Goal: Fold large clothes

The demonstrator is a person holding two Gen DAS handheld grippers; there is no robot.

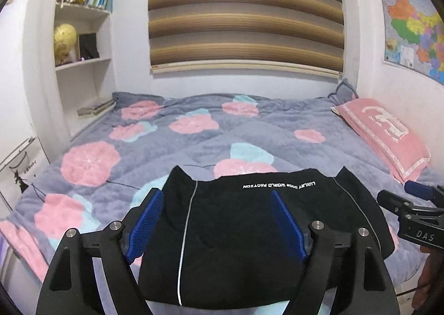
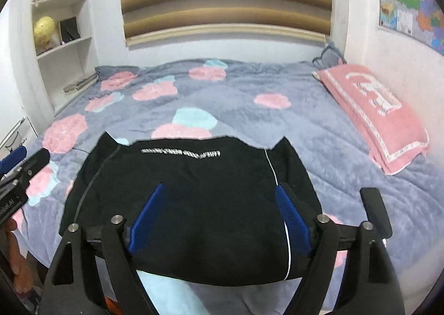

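A black garment (image 1: 236,245) with thin pale piping and a line of white lettering lies folded flat on the flowered bedspread (image 1: 194,148), near the bed's front edge. My left gripper (image 1: 216,195) hovers above its left half, jaws wide apart, blue pads (image 1: 147,220) clear of the cloth. My right gripper (image 2: 219,187) stands open over the same garment (image 2: 194,170), above its right half, with nothing pinched. Each gripper shows at the edge of the other's view: the right gripper (image 1: 410,204), the left gripper (image 2: 25,165).
A pink pillow (image 1: 388,134) lies along the right wall under a map (image 1: 416,29). White shelves (image 1: 83,65) with books stand at the left, a striped blind (image 1: 244,10) behind the bed. A hand (image 1: 427,273) holds the right gripper.
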